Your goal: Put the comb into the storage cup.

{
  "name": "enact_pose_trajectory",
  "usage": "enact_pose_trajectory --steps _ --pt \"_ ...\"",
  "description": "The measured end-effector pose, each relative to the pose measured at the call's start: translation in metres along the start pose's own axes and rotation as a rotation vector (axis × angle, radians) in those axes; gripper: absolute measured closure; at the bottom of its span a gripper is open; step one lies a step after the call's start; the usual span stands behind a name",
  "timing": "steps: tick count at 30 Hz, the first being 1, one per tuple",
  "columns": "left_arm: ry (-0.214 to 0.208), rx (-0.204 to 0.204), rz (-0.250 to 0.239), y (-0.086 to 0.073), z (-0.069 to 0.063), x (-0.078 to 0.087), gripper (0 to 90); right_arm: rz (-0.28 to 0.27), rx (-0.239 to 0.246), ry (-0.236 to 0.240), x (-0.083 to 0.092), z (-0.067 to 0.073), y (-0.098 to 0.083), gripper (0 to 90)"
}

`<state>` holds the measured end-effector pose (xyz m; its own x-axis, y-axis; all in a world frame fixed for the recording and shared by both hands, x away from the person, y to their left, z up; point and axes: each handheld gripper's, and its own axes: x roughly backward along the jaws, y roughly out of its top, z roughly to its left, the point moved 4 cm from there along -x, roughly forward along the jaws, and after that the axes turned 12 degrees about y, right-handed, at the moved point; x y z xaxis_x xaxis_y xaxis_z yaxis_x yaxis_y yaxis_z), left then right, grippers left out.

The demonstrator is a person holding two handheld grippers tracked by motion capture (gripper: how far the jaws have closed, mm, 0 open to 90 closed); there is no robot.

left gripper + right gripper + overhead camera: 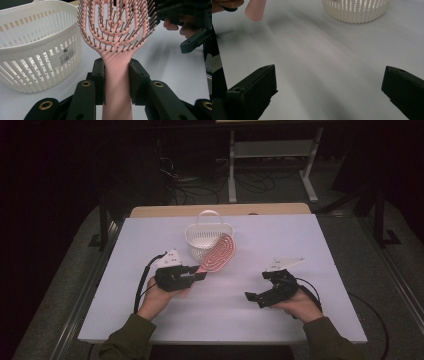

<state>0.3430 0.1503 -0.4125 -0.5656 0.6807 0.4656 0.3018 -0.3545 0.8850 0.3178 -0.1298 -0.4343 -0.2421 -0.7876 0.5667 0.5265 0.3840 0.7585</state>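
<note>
Nearest, left gripper (117,82) jaws clenched on pink hairbrush (117,37) handle, centre frame; light, stiff plastic, best held at neck. Right gripper (329,90) jaws released, bare tabletop (332,62) between. Beyond, white basket (37,50), upper left.

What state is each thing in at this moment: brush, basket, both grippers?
Pink hairbrush: held by its handle, head raised beside the basket.
White basket: upright on the table, handle up.
Left gripper: shut on the hairbrush handle.
Right gripper: open, nothing between its jaws.
</note>
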Motion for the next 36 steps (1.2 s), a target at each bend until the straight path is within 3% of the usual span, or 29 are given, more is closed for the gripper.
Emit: enact_pose_trajectory --steps 36 --pt "0.010 -0.006 -0.009 0.000 -0.001 0.000 70.1 -0.044 0.005 0.056 -0.013 0.000 0.035 0.0"
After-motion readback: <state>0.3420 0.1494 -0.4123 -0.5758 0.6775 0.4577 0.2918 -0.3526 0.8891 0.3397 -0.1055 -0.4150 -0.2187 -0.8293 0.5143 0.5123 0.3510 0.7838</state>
